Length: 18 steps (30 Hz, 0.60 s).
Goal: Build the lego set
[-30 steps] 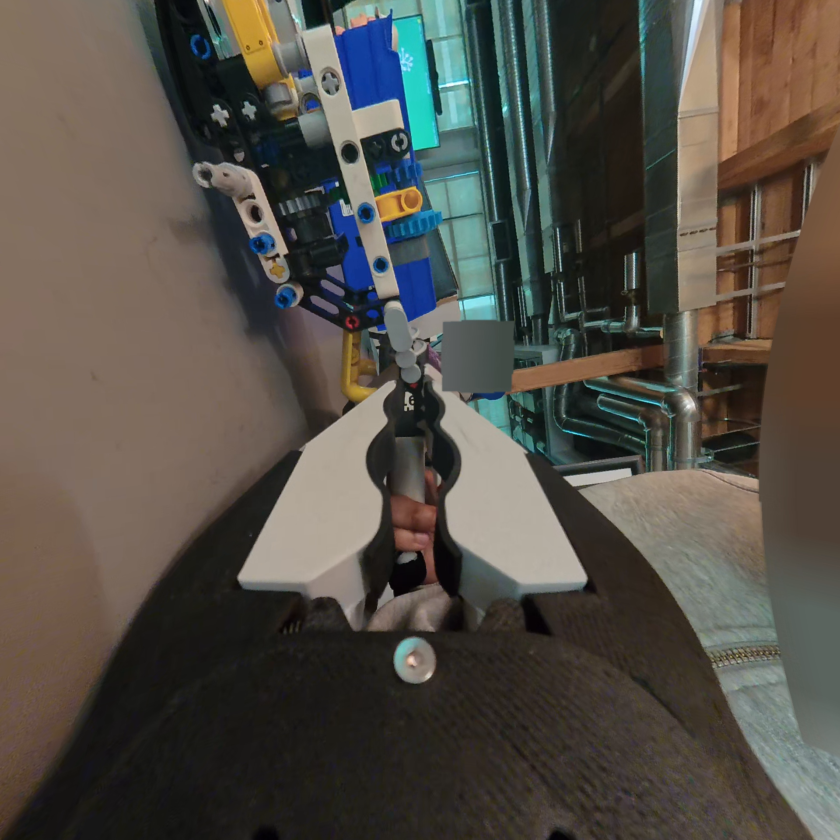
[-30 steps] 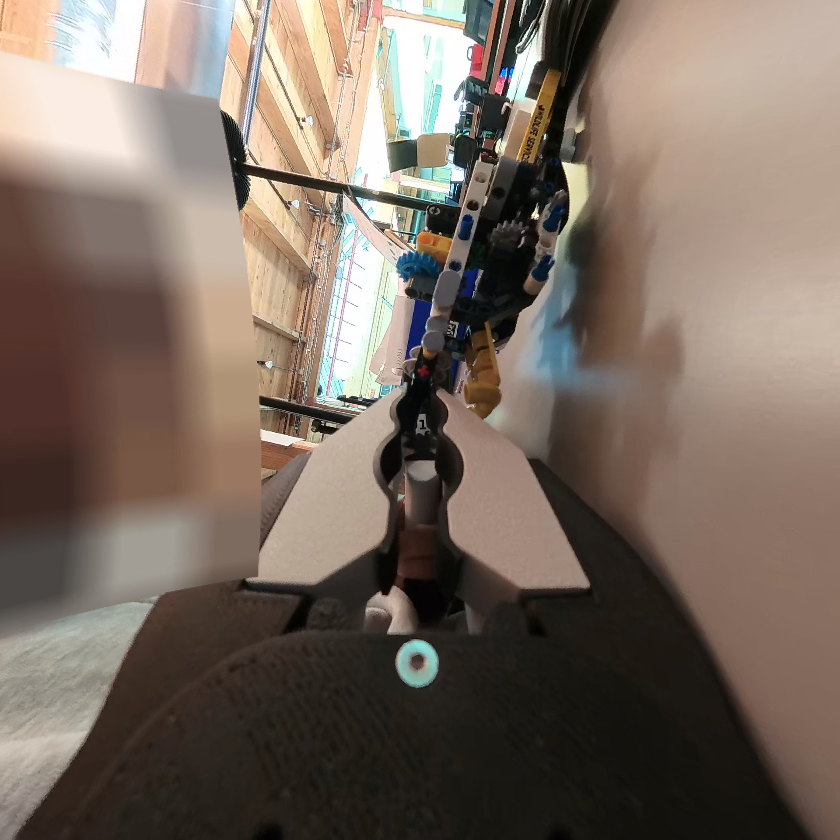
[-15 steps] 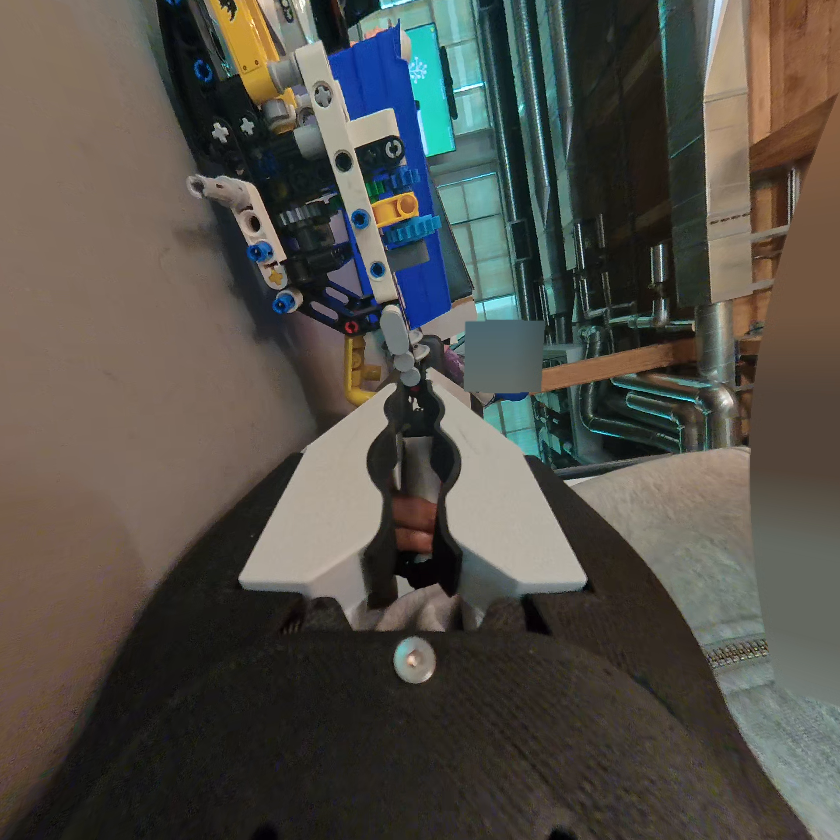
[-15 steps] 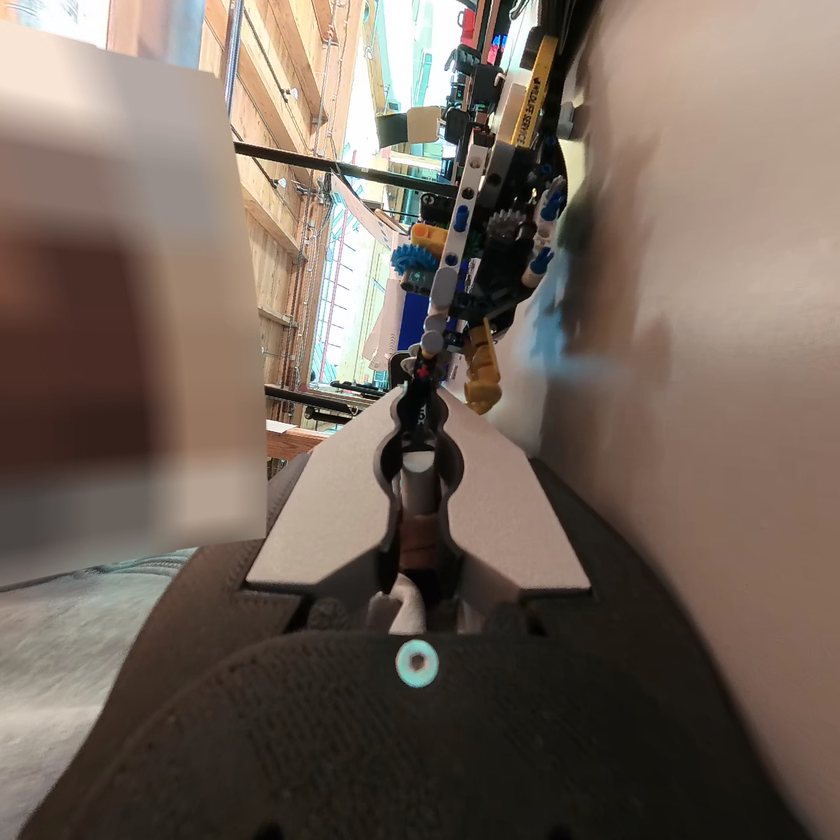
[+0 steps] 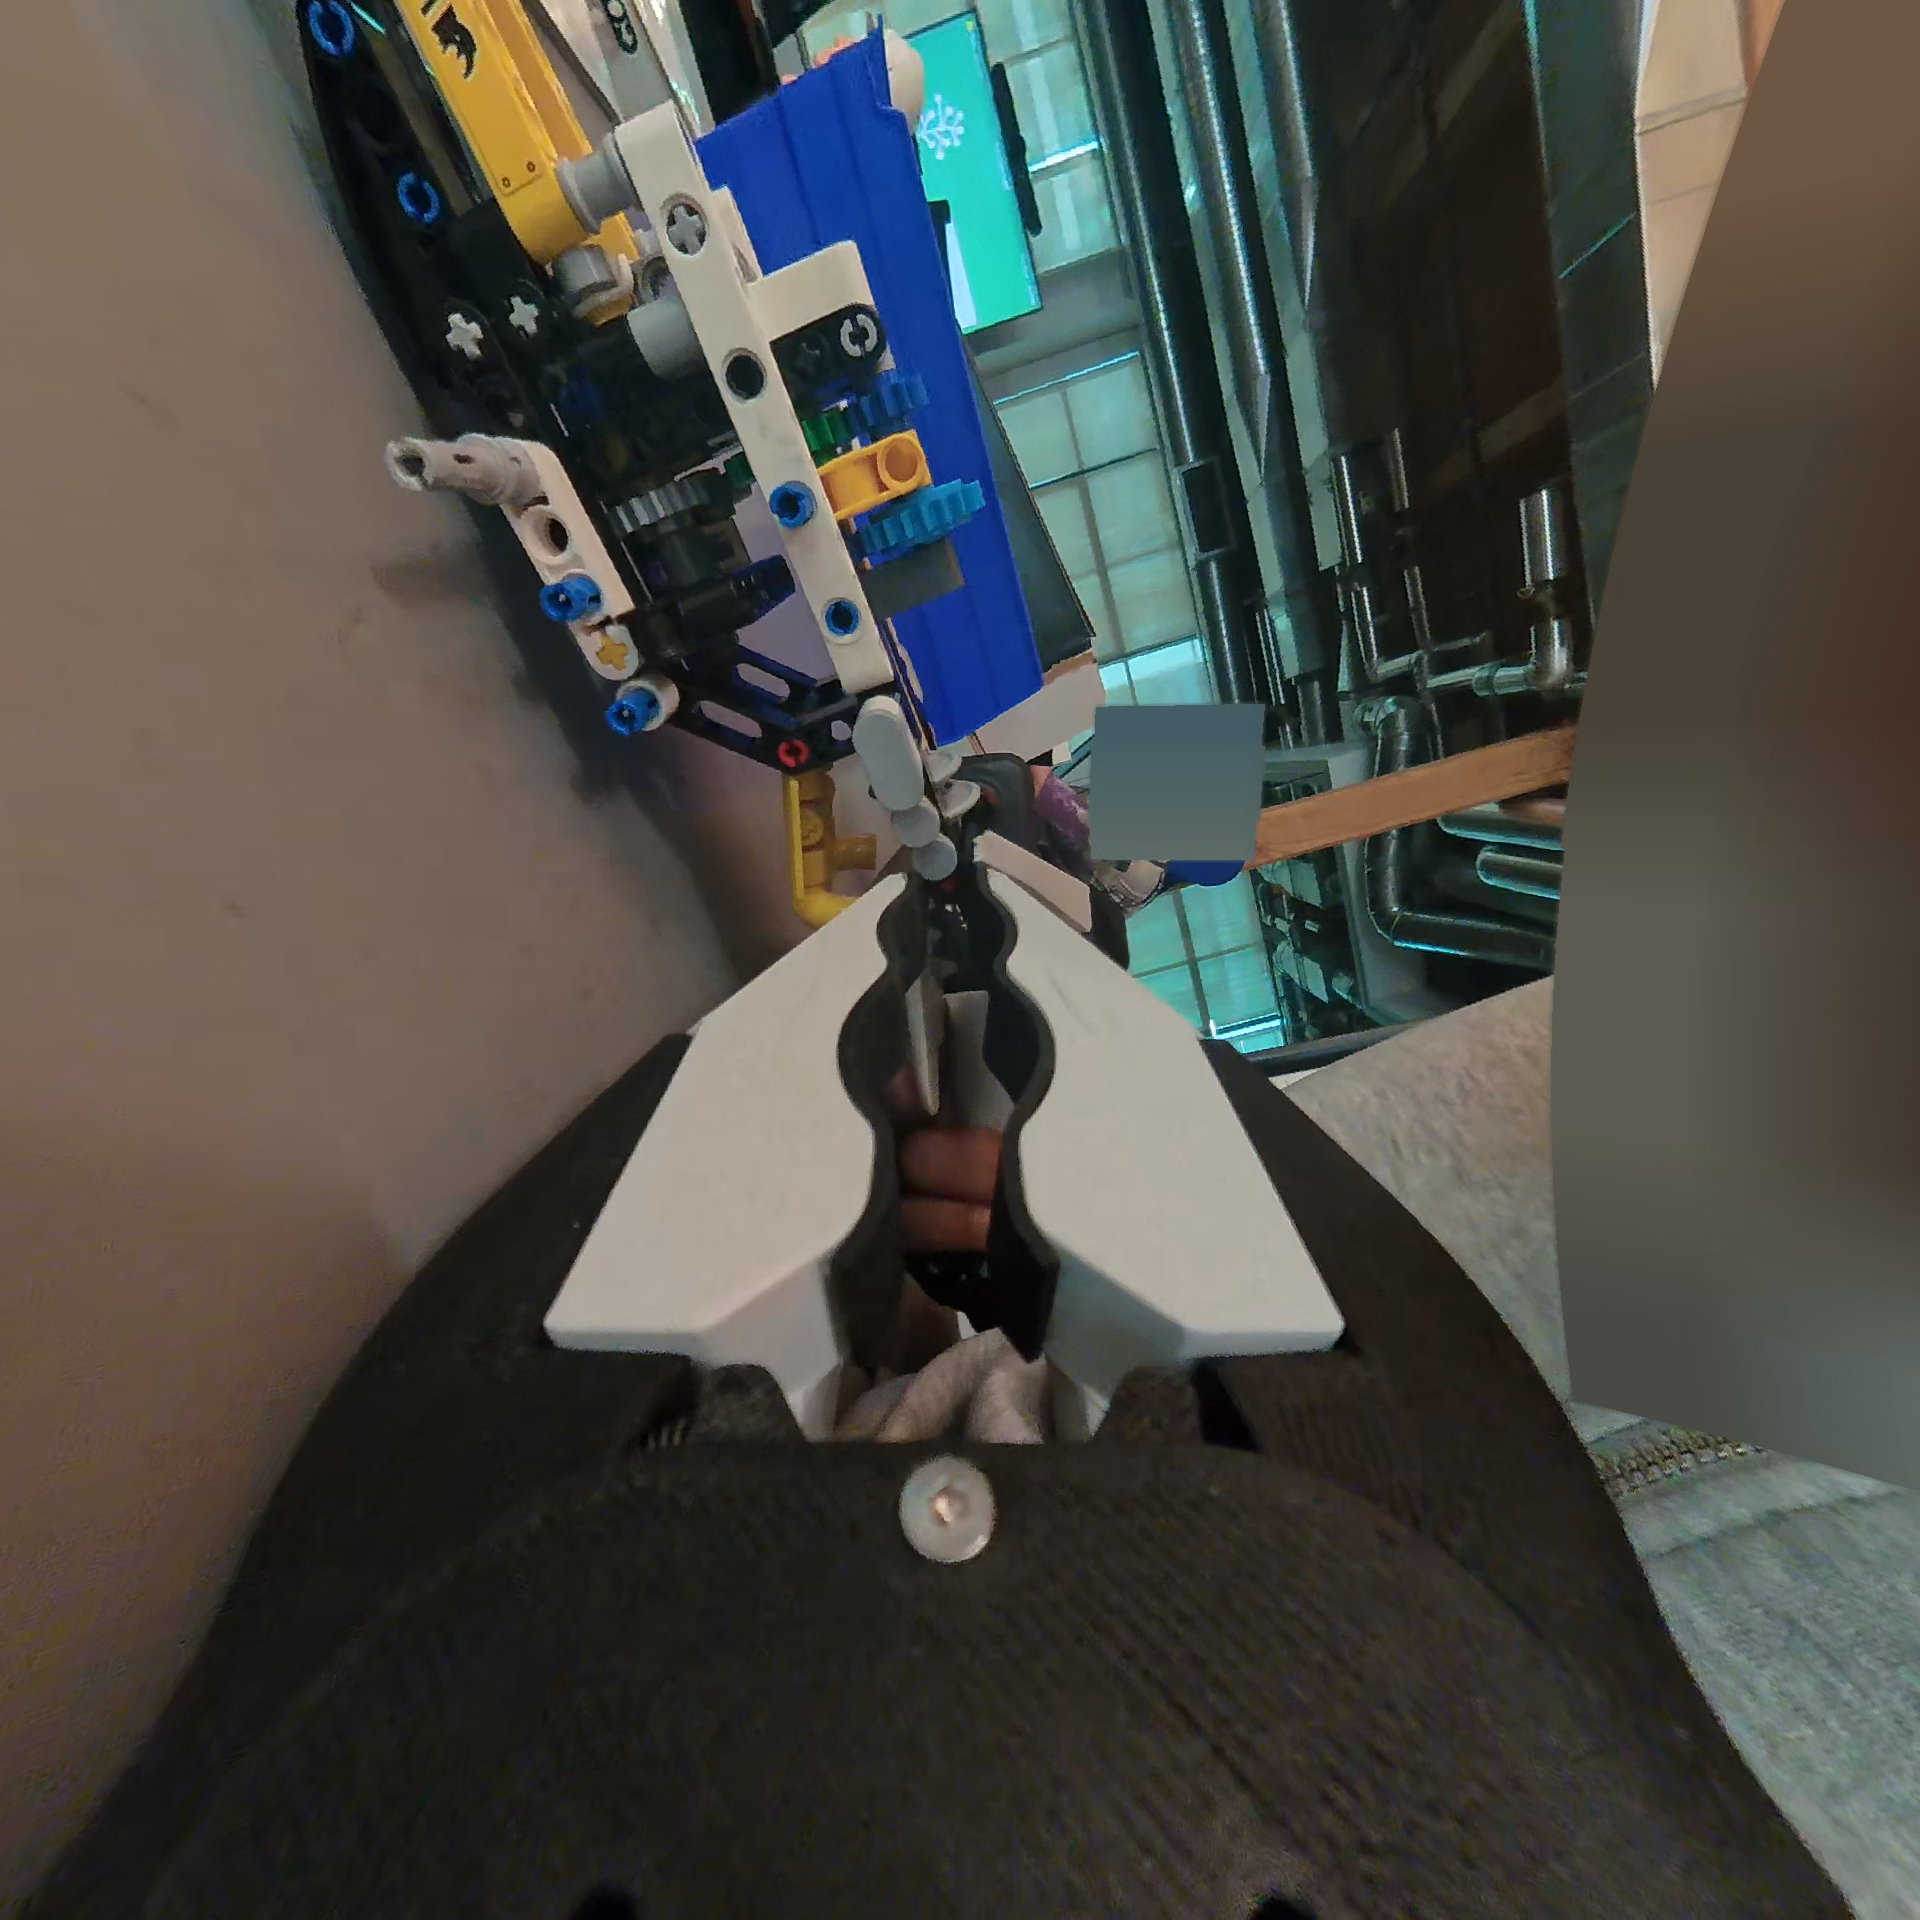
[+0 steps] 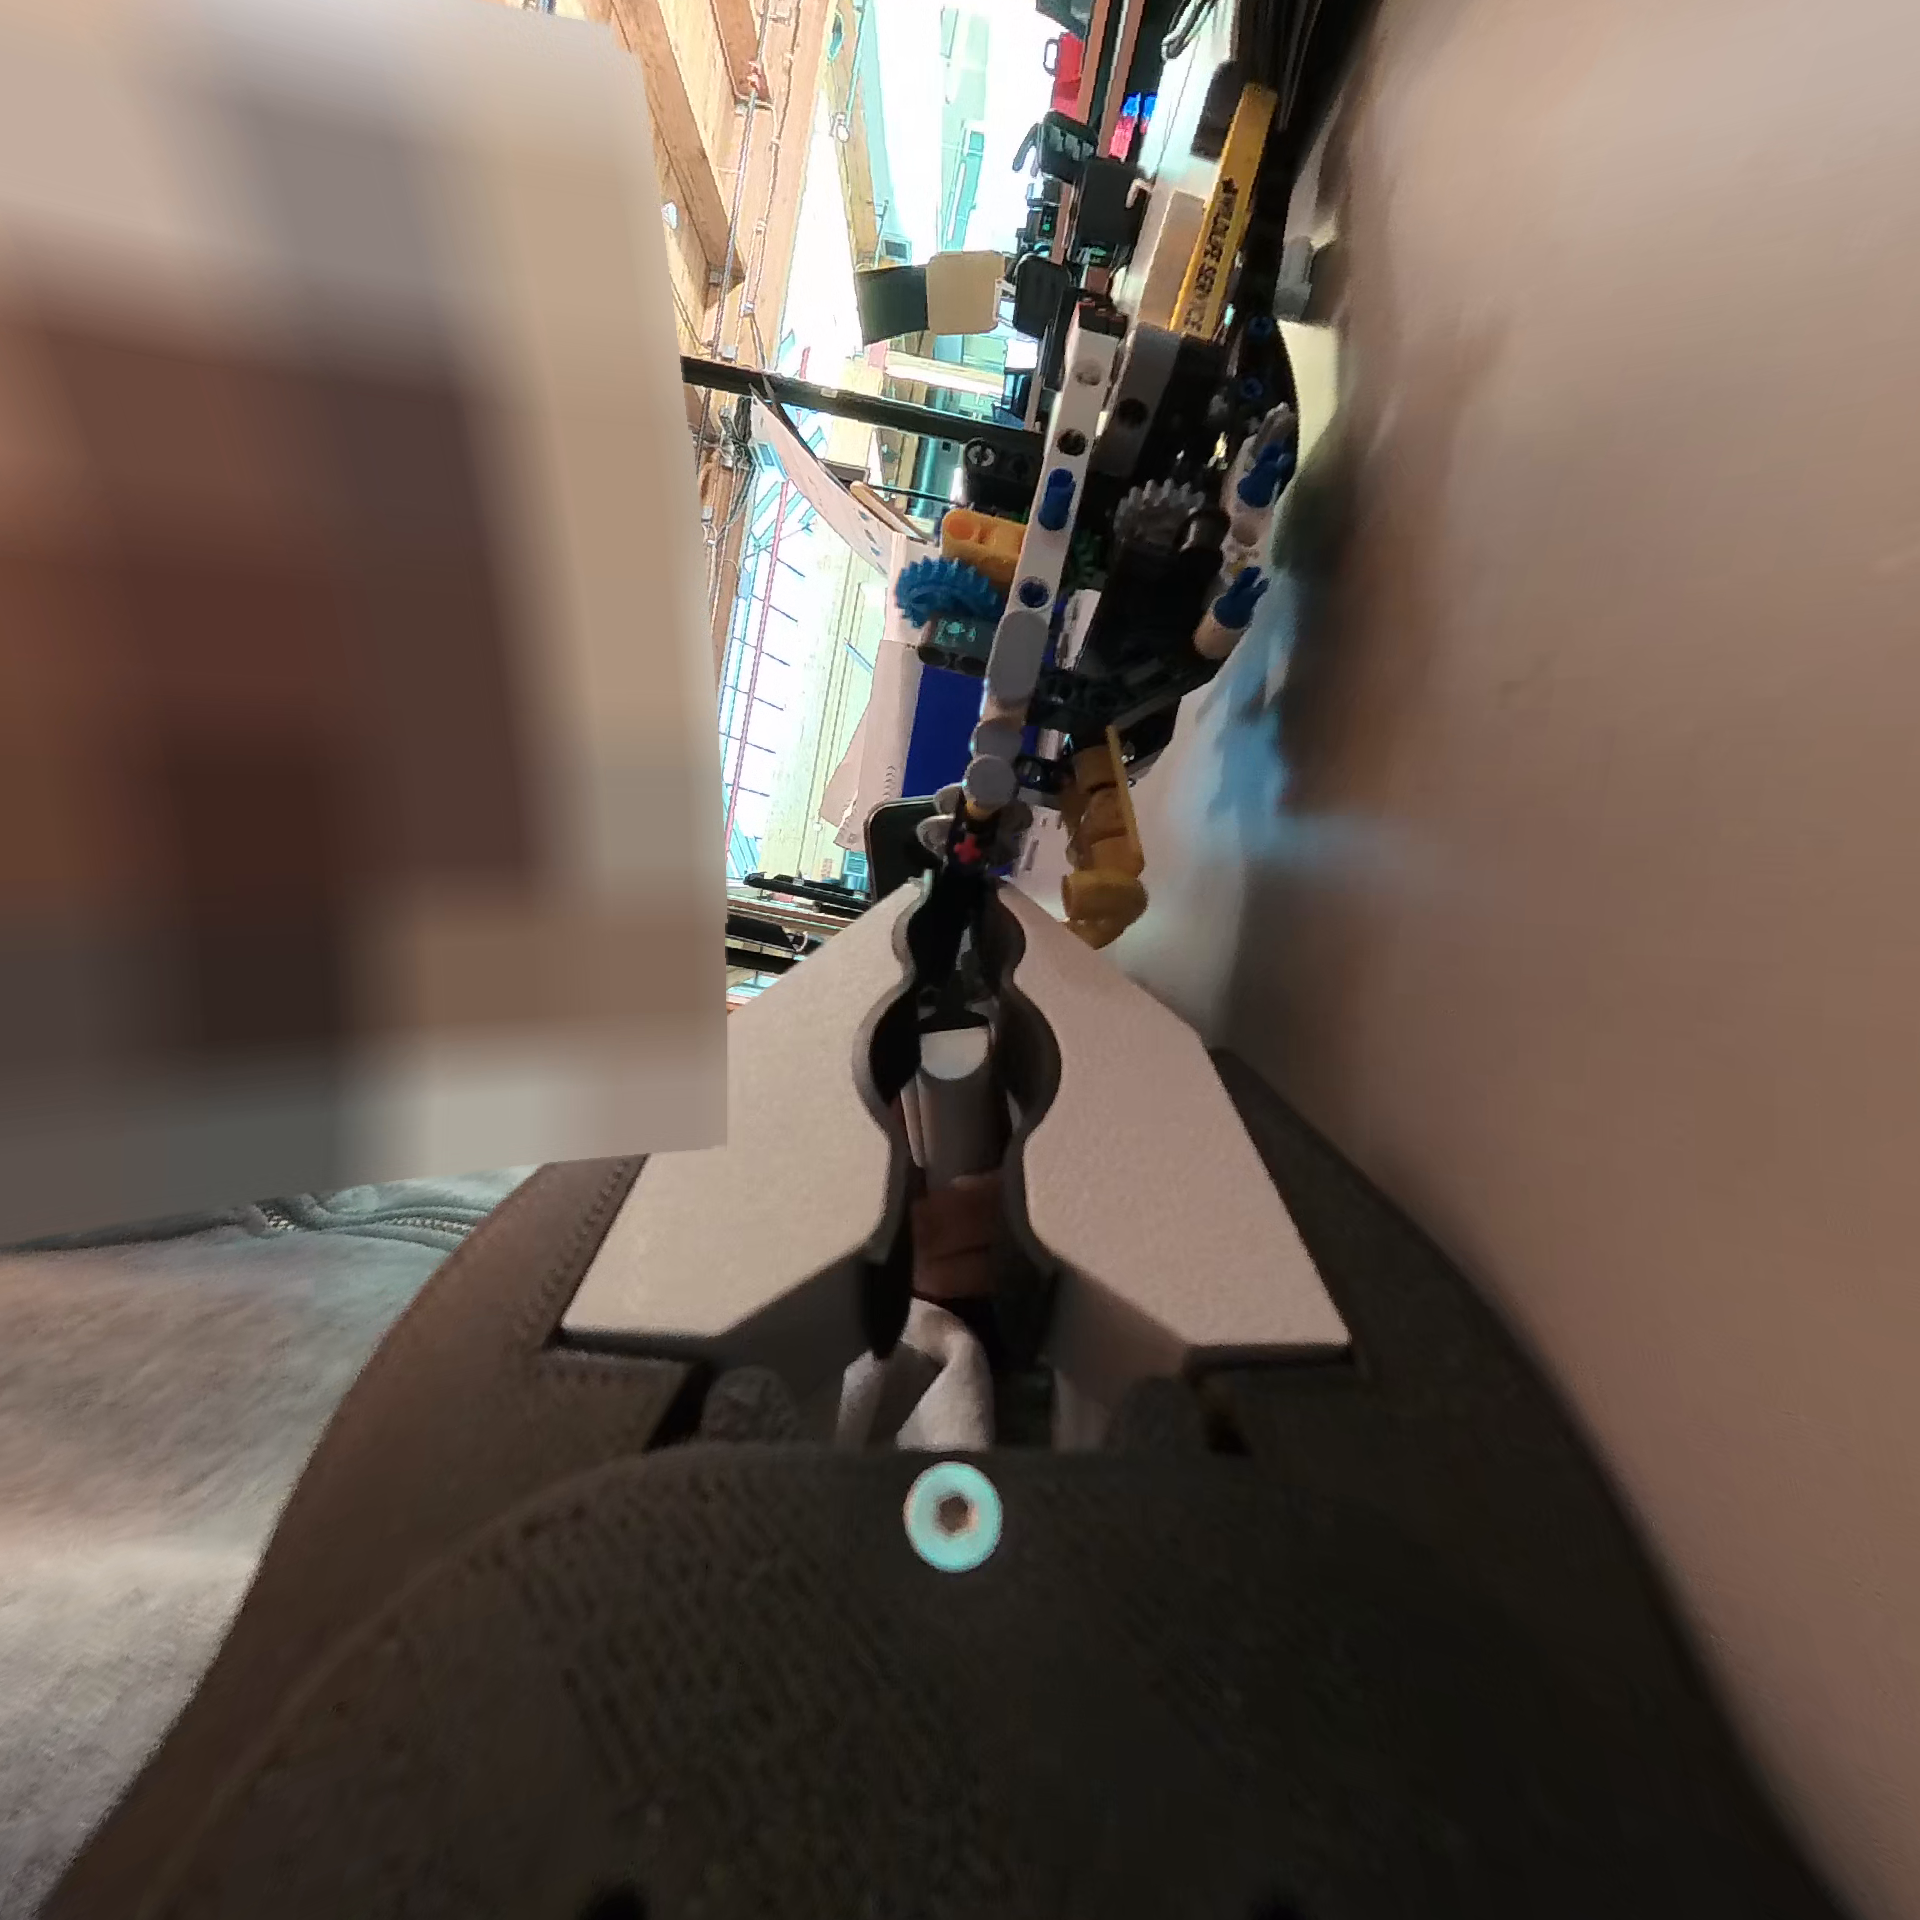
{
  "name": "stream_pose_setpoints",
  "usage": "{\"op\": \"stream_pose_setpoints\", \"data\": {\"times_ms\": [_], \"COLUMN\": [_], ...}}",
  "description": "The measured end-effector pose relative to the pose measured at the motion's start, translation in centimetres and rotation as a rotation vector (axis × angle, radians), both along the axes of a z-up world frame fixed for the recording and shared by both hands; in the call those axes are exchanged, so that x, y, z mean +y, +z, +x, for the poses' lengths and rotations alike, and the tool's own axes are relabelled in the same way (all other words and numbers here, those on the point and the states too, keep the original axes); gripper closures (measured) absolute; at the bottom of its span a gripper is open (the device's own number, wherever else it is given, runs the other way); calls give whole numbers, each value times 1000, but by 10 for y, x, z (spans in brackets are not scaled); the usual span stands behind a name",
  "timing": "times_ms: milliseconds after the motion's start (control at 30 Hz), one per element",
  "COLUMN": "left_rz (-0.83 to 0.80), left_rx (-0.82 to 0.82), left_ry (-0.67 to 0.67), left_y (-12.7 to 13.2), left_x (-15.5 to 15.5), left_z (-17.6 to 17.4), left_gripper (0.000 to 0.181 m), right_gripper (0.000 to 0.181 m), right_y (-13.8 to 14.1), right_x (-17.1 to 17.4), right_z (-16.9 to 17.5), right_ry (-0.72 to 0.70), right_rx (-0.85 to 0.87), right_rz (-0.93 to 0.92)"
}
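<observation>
The lego model (image 5: 748, 436), with white beams, blue pins, blue gears and a black frame, rests on the beige table (image 5: 208, 831), which stands at the left because the view is rolled. A grey link chain (image 5: 896, 769) hangs off its near end. My left gripper (image 5: 943, 883) is shut on a thin black lego part at the end of that chain. In the right wrist view the model (image 6: 1132, 540) lies against the table (image 6: 1558, 831). My right gripper (image 6: 961, 883) is shut on the same thin black part with a red axle end (image 6: 968, 847).
A yellow lego piece (image 5: 821, 842) sticks out beside the chain; it also shows in the right wrist view (image 6: 1107, 862). A blue ribbed panel (image 5: 914, 343) stands behind the model. A grey sleeve (image 5: 1455, 1122) lies at the lower right. A hand shows through each gripper's gap. Both grippers' tips are close together, under 4 cm apart.
Both grippers stay shut on the part at the chain's end. The views have tilted slightly, so the model sits a little differently in them.
</observation>
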<state>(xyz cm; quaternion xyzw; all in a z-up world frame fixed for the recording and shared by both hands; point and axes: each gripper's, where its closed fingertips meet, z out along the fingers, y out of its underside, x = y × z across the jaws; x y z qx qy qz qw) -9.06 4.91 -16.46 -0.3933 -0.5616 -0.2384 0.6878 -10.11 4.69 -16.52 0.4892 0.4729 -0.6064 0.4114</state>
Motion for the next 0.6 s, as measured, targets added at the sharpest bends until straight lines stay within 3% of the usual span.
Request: {"op": "stream_pose_setpoints", "data": {"times_ms": [33, 600], "left_rz": [-1, 0], "left_rx": [-3, -11], "left_ry": [0, 8], "left_y": [0, -2], "left_x": [0, 1], "left_z": [0, -3], "left_gripper": [176, 176], "right_gripper": [176, 175], "right_y": [0, -2], "right_x": [0, -2], "right_z": [0, -1], "right_ry": [-1, -16], "right_rx": [0, 41], "right_rz": [4, 26]}}
